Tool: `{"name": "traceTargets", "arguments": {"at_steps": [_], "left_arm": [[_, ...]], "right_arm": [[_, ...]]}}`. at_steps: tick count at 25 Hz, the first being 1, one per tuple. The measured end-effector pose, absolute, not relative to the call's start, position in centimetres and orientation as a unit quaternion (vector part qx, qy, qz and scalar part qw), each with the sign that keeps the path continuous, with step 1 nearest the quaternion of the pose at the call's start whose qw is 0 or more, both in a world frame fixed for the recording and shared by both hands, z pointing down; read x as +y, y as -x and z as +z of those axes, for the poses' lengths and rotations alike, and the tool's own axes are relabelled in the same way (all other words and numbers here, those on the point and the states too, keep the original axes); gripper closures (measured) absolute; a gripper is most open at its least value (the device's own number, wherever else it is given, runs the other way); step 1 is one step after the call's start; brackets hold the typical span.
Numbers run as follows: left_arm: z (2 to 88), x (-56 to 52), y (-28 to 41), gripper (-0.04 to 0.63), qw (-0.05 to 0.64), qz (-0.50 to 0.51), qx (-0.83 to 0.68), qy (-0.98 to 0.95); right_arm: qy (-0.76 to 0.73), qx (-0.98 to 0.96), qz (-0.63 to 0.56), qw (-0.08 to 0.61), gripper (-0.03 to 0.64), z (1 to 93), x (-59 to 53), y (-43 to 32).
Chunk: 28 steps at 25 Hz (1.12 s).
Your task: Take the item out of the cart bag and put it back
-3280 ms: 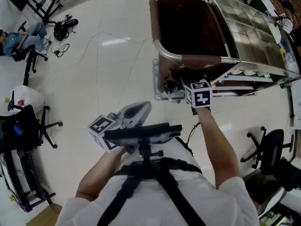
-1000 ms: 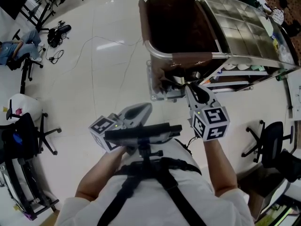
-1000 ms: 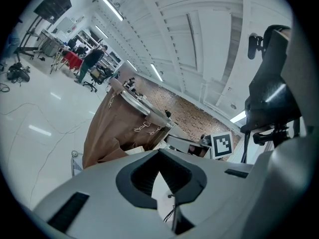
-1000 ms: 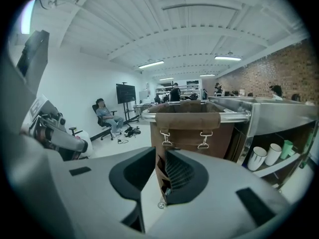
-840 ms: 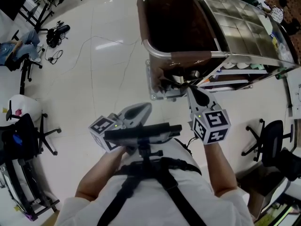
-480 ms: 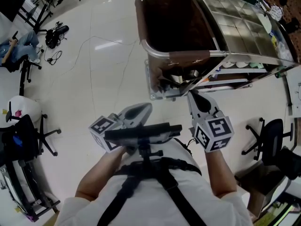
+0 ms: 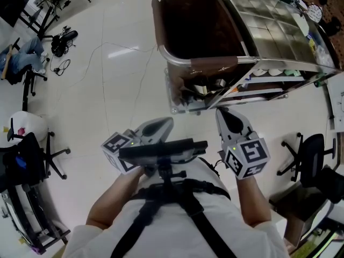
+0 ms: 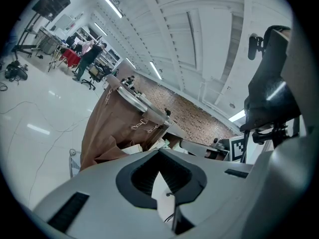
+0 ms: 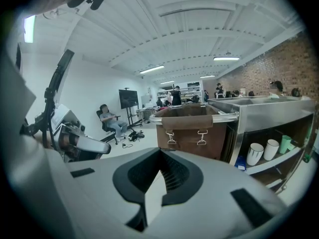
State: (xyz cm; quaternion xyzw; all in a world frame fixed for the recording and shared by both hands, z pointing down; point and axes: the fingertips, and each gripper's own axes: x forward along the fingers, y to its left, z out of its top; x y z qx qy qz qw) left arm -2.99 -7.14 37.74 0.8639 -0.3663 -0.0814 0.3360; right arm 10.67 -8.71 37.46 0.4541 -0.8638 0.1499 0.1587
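The brown cart bag (image 7: 199,26) hangs open in its metal frame ahead of me, its inside dark and its contents not discernible. It also shows in the left gripper view (image 8: 112,128) and the right gripper view (image 9: 192,128). My right gripper (image 7: 223,113) is shut with nothing between its jaws (image 9: 160,152), a short way back from the bag's near side. My left gripper (image 7: 165,122) stays close to my body, pointing at the bag, its jaws (image 8: 159,153) together and empty. No item is held by either one.
A steel cart (image 7: 269,20) adjoins the bag on the right, with cups (image 9: 262,153) on its lower shelf. Loose pale things lie under the bag (image 7: 201,89). Office chairs stand at the right (image 7: 309,165) and left (image 7: 32,149). A cable (image 7: 123,42) runs over the white floor.
My right gripper has drawn back from the bag's lower near side toward my body, and its jaws have come together empty. The left gripper has not moved.
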Motion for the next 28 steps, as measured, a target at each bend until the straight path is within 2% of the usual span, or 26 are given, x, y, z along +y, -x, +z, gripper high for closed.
{"name": "traceTargets", "arguments": {"at_steps": [28], "left_arm": [[37.3, -6.7, 3.7, 0.591, 0.324, -0.082, -0.383, -0.861]], "right_arm": [[-0.444, -0.869, 0.158, 0.153, 0.617, 37.7, -8.4, -10.4]]}}
